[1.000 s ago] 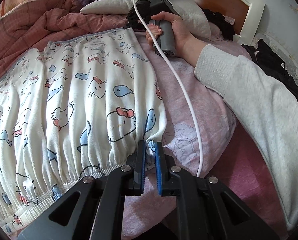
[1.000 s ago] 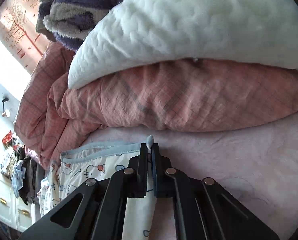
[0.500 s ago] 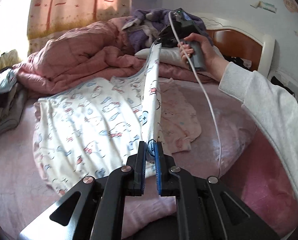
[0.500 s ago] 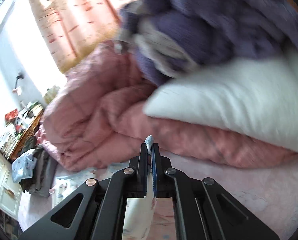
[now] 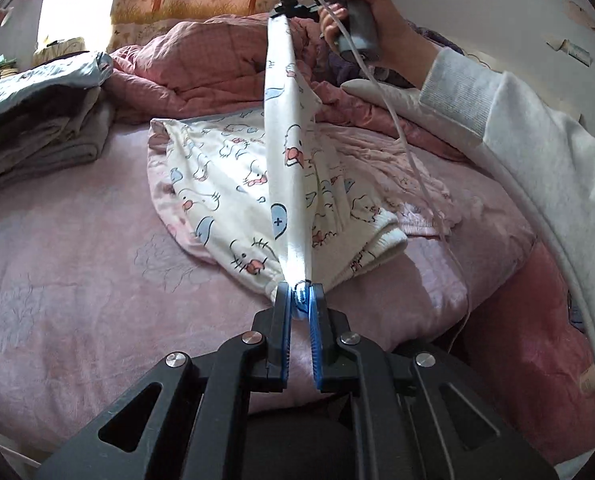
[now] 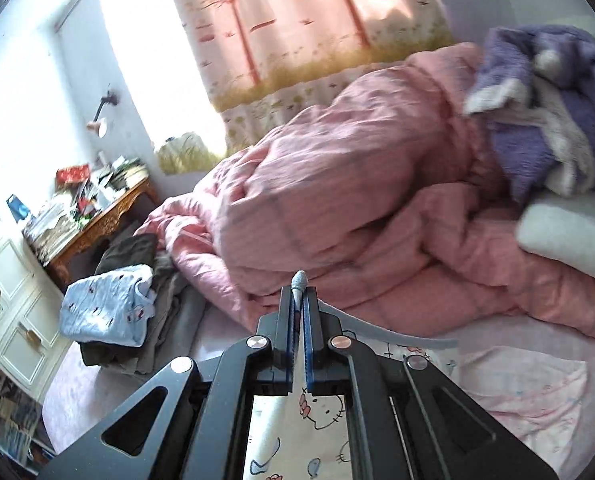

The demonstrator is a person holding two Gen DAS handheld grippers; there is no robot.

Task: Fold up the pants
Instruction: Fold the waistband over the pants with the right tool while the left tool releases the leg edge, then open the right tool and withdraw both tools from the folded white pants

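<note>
Now, pants (image 5: 293, 168): white cartoon-print pair, one edge pulled taut in a straight line running away from the left gripper up to the right gripper; the rest sags onto the pink bed sheet (image 5: 77, 272) below.
Left gripper (image 5: 299, 294): pressed together on the cuffed end of the pants.
Right gripper (image 6: 298, 298): pinching the blue-trimmed waistband corner, held higher at the far end.
Beyond right gripper: pink quilt (image 6: 337, 200), folded clothes pile (image 6: 109, 312) to its left.
</note>
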